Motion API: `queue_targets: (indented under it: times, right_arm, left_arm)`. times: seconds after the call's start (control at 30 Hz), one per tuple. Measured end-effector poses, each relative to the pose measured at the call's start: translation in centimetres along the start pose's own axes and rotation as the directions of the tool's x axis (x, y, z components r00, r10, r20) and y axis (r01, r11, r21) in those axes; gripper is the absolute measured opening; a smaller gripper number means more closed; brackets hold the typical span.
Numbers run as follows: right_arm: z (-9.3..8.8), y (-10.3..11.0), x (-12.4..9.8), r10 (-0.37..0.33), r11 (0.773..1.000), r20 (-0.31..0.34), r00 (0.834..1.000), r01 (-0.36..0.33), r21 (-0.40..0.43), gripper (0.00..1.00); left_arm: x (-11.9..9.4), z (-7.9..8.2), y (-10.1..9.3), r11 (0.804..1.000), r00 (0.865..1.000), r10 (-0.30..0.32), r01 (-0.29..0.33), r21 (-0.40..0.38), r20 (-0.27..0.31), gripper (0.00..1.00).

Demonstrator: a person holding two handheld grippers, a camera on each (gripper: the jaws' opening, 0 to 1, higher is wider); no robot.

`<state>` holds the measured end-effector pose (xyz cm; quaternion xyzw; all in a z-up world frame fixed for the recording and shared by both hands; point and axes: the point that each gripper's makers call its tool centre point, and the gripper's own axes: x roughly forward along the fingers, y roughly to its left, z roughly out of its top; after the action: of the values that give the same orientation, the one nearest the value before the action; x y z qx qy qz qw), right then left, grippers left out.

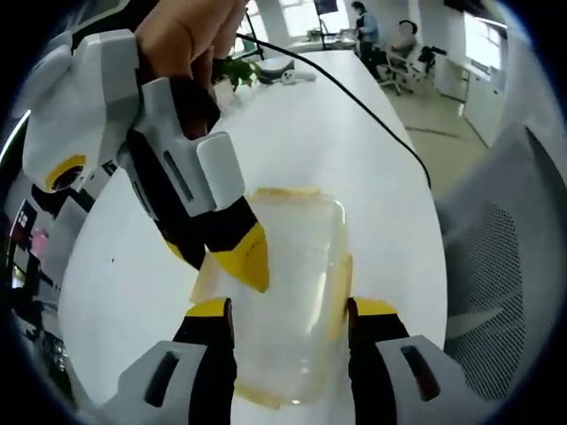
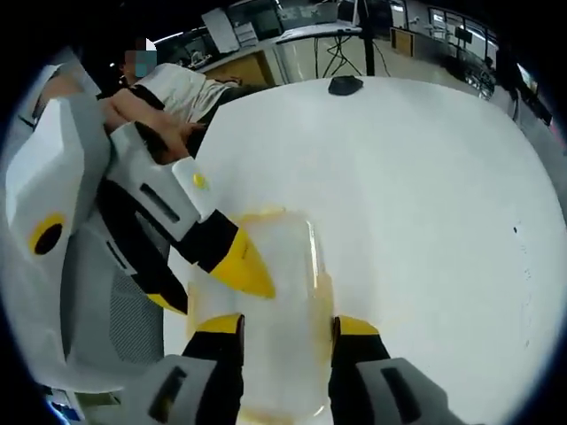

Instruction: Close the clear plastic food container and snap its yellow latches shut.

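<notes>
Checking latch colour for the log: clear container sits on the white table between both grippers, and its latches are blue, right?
Not blue. The latches on the clear container are yellow, as the left gripper view shows. The rest holds: it sits on the white table between the left gripper and right gripper.

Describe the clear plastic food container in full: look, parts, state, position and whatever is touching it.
The clear plastic food container is a rounded-rectangular box of see-through, slightly frosted plastic with pale yellow latches along its edges. Its lid looks to be on; whether the latches are snapped cannot be told. It lies flat on the white table. The left gripper straddles it, jaws open on either side, and the right gripper does likewise from the opposite end. Each gripper's yellow-tipped jaw reaches over the box's edge in the other's view.
</notes>
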<state>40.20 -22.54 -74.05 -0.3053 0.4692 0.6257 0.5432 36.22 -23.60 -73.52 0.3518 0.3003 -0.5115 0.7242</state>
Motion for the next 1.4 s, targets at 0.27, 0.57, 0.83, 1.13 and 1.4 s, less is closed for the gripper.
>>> queue_targets:
  times: [0.27, 0.57, 0.83, 1.13, 1.4]
  right_arm:
    - [0.2, -0.1, 0.0, 0.015, 1.0, -0.029, 0.999, -0.014, 0.005, 0.28]
    - [-0.1, -0.1, 0.0, 0.023, 1.0, -0.022, 0.999, -0.023, 0.012, 0.29]
    - [-0.4, -0.3, -0.2, 0.033, 0.999, 0.01, 0.999, -0.034, 0.034, 0.32]
    - [0.1, -0.2, -0.5, 0.0, 1.0, 0.074, 0.997, -0.002, 0.031, 0.35]
    - [0.4, -0.2, -0.9, -0.026, 0.999, 0.096, 0.995, 0.023, 0.033, 0.43]
  left_arm:
    - [-0.1, -0.2, 0.4, 0.998, 0.998, 0.059, -0.058, 0.028, -0.019, 0.43]
    - [0.3, -0.2, 0.1, 0.999, 0.999, 0.03, -0.029, 0.019, -0.014, 0.44]
    - [0.2, -0.1, 0.0, 0.999, 0.999, 0.031, -0.03, 0.032, -0.012, 0.46]
    - [-0.2, 0.3, -0.2, 0.999, 1.0, 0.001, -0.001, 0.045, 0.0, 0.46]
    - [-1.2, 0.4, 0.1, 0.999, 0.999, -0.031, 0.031, 0.016, 0.014, 0.51]
